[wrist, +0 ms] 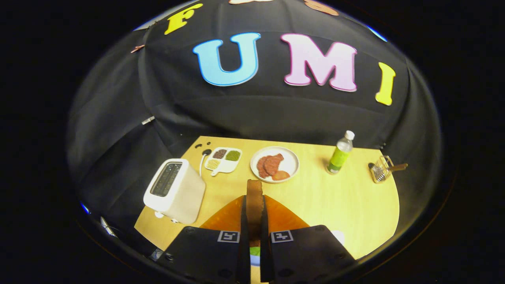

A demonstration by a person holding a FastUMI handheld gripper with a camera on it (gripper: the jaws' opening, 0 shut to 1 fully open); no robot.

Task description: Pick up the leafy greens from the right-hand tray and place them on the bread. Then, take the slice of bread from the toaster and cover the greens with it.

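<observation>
- The claw (254, 221) is clamped on one slice of bread (254, 197), both fingers pressing its flat faces; the slice stands on edge between them, likely so it can be carried over and laid flat as a cover.
- A sliver of leafy greens (255, 251) shows low in the gap between the fingers, below the held slice; I judge the greens are already on the lower bread, though that bread is hidden.
- One toaster (174, 190) sits left of the fingers, its slots looking empty.
- One round plate (292, 157) beyond the slice carries reddish meat slices, about three.
- One divided tray (223, 160) beside the plate holds three small fillings.
- One bottle (340, 154) stands upright further right, and one wire holder (381, 169) near the surface (339, 197) edge.
</observation>
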